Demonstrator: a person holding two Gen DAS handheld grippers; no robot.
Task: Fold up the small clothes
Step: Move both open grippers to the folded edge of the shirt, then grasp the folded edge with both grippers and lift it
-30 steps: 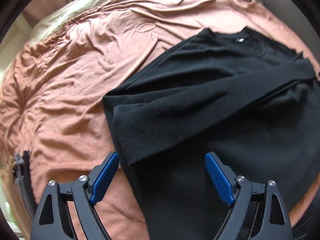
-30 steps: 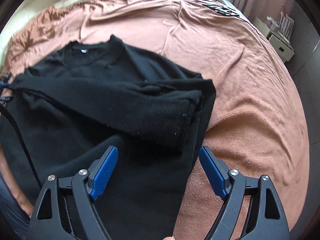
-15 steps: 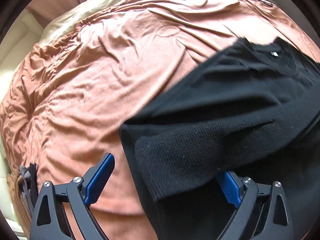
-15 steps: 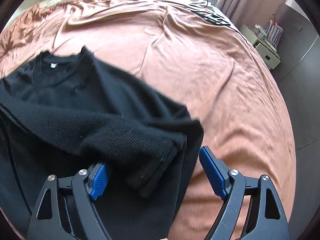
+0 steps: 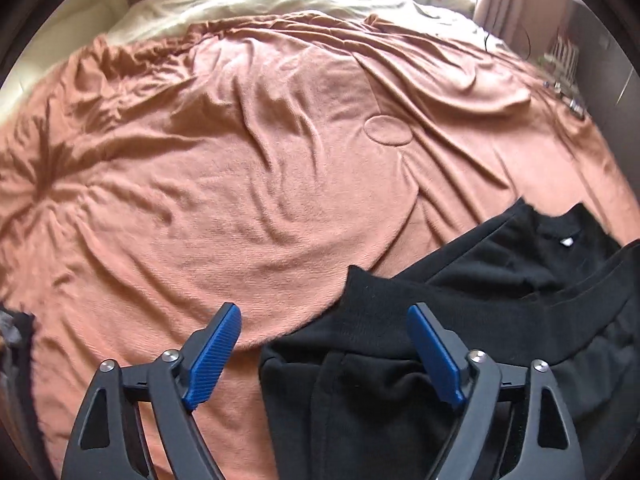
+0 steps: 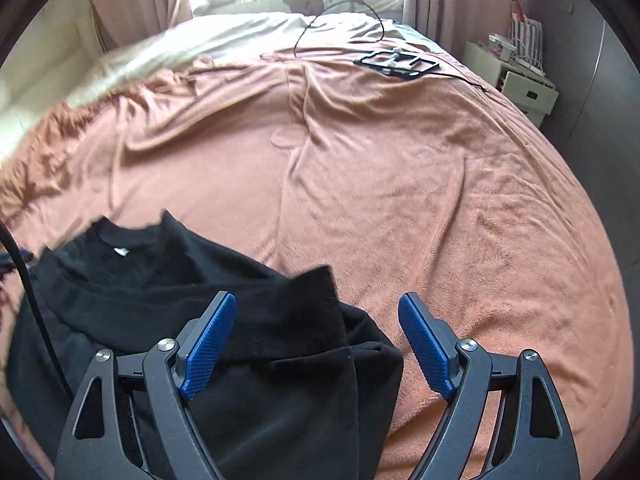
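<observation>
Both grippers are spread wide, nothing between the blue pads; the left gripper (image 5: 322, 354) hangs over the sweater's (image 5: 472, 320) left edge, the right gripper (image 6: 316, 344) over its right edge.

The black sweater (image 6: 248, 320) lies on the blanket (image 5: 240, 168) at the near end of the bed, sleeves folded across the body; in the left view a ribbed cuff (image 5: 372, 292) pokes up between the fingers, and the sweater's corner sits just beside the left pad (image 5: 212, 356), with bare blanket under that pad; in the right view the other cuff (image 6: 320, 284) rises between the fingers, and the sweater's right edge (image 6: 394, 364) falls short of the right pad (image 6: 426, 354), which is over blanket alone. The collar (a white tag (image 6: 120, 251) shows inside it) points away from the cameras.

Beyond the collar the orange blanket (image 6: 400, 184) runs wide and rumpled, open on every side of the sweater; far off lie a black frame (image 6: 396, 63) and a cable (image 6: 340, 16) near the cream sheet (image 6: 224, 36). Past the bed's right edge stands a white nightstand (image 6: 524, 88); a dark cord (image 6: 28, 300) crosses the right view's left margin.
</observation>
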